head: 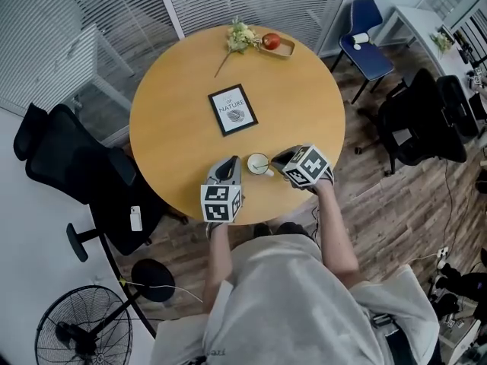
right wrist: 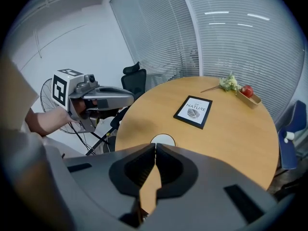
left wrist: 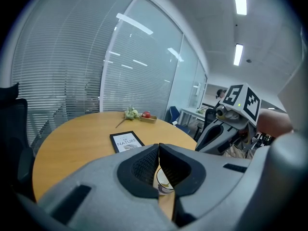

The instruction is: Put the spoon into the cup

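Note:
A small white cup [head: 257, 162] stands near the front edge of the round wooden table [head: 175, 120]. My right gripper [head: 275, 162] sits just right of it, pointing down and to the left. Its jaws are shut, and a thin pale spoon [head: 268, 167] runs from them to the cup's rim. The right gripper view shows the cup [right wrist: 162, 139] just past the closed jaws [right wrist: 155, 146], which hide the spoon. My left gripper [head: 231, 162] rests left of the cup, shut and holding nothing. In its own view the cup [left wrist: 164, 182] shows through the gap below the touching tips [left wrist: 159, 147].
Mid-table lies a framed "Nature" picture [head: 233, 109]. At the far edge are a flower sprig [head: 240, 36] and a small tray with an apple [head: 275, 46]. A black office chair [head: 68, 166] stands left of the table, a blue chair [head: 369, 36] at back right, a fan [head: 76, 329] on the floor.

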Demonstrator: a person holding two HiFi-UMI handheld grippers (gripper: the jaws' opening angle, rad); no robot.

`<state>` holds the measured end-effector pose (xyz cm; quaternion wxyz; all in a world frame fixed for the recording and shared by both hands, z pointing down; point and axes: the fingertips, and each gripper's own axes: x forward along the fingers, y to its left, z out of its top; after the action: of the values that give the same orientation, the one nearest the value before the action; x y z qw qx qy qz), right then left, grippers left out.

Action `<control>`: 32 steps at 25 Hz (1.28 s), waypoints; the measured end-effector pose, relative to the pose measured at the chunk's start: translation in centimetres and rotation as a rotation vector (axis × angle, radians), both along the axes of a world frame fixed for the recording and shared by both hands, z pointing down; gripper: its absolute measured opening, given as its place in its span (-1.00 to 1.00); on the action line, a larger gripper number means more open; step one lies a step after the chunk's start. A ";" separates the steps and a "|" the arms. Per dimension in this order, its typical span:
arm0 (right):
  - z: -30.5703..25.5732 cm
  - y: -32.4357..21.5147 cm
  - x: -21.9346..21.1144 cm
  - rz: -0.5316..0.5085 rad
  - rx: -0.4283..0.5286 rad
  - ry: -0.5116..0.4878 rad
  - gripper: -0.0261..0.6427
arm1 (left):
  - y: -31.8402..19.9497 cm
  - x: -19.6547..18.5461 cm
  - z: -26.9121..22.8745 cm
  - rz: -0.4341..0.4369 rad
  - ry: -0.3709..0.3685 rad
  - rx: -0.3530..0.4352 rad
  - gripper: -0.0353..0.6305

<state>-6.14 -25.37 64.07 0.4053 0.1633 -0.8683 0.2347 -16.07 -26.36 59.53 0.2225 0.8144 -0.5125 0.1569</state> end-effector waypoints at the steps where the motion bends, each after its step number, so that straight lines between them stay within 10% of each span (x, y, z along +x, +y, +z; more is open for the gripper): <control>1: 0.1 0.0 -0.1 -0.006 0.000 0.013 -0.92 | 0.0 -0.1 0.0 -0.002 0.002 0.001 -0.87; 32: 3.5 -0.8 0.2 0.065 -0.066 0.082 -0.88 | 0.5 -2.0 0.0 -0.030 -0.014 0.007 -0.87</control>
<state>-5.91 -26.15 67.53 0.4378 0.1874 -0.8371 0.2692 -18.04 -25.87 59.48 0.2184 0.8061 -0.5268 0.1577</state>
